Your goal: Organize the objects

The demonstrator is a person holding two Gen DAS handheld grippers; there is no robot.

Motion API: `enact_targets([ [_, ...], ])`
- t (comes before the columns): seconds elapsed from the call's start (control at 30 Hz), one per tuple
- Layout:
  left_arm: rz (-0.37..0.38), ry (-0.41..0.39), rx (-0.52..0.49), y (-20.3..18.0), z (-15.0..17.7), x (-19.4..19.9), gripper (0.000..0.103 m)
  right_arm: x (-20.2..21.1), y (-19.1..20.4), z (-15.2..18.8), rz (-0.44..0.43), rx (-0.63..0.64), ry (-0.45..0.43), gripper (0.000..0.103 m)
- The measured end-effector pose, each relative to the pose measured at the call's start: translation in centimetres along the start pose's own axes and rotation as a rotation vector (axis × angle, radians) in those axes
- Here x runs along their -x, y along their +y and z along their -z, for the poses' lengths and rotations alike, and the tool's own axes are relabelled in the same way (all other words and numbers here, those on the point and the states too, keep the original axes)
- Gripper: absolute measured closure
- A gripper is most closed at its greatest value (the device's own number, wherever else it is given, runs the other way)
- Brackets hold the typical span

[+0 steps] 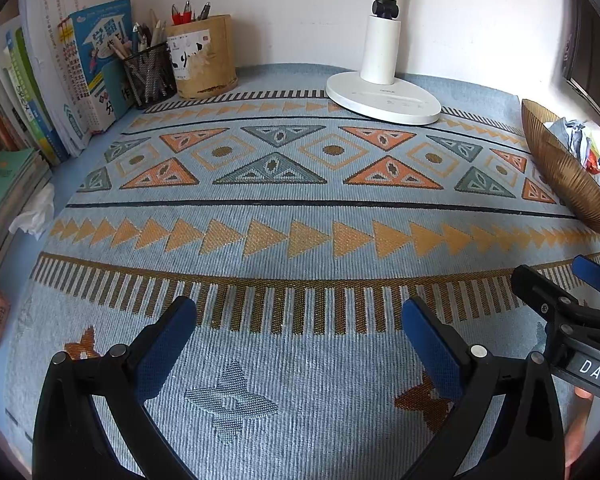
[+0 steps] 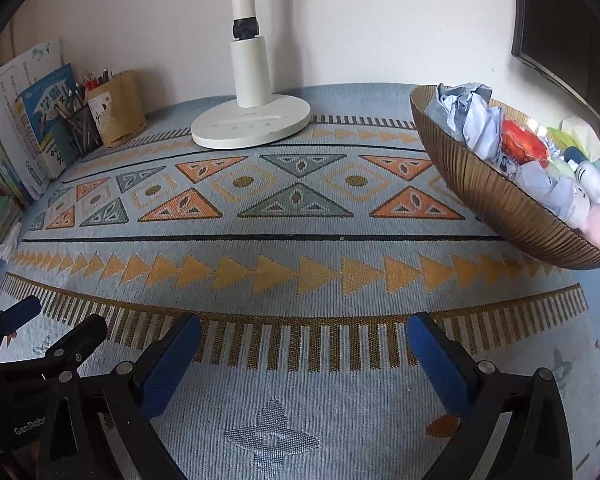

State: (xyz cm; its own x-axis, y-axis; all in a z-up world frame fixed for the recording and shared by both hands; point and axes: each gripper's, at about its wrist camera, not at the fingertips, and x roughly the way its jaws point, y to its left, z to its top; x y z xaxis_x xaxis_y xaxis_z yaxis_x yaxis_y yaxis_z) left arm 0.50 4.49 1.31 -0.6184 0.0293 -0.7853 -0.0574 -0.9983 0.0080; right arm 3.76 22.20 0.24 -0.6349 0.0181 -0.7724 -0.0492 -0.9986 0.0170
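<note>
The bowl, ribbed and gold-brown, sits at the right of the woven mat, heaped with crumpled paper, a red wrapper and pale soft things too jumbled to count. These look light and crushable, best pinched at a raised fold; the bowl seems stiff, taken by its rim. One lamp, two pen holders. Left gripper and right gripper both gape wide, empty.
</note>
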Motion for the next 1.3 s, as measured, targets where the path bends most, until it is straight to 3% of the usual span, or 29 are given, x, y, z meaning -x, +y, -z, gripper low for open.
enact_targets([
  [0.2,-0.018,0.043,0.017,0.2,-0.1,-0.8,0.0,-1.6,-0.1,-0.2,-0.008,-0.003,0.092,0.0],
  [0.43,-0.035,0.043,0.037,0.0,0.0,-0.7,0.0,-1.7,0.0,-0.2,0.019,0.005,0.109,0.0],
  [0.53,-0.067,0.026,0.008,-0.5,0.1,-0.4,0.0,-1.6,0.0,-0.2,0.01,0.029,0.111,0.0],
  [0.63,-0.017,0.038,0.053,0.6,0.0,-0.6,0.0,-1.4,-0.2,0.1,0.001,0.032,0.088,0.0],
  [1.3,-0.027,0.04,0.047,0.3,0.0,-0.8,0.0,-1.1,-0.2,0.5,0.004,0.034,0.059,0.0],
])
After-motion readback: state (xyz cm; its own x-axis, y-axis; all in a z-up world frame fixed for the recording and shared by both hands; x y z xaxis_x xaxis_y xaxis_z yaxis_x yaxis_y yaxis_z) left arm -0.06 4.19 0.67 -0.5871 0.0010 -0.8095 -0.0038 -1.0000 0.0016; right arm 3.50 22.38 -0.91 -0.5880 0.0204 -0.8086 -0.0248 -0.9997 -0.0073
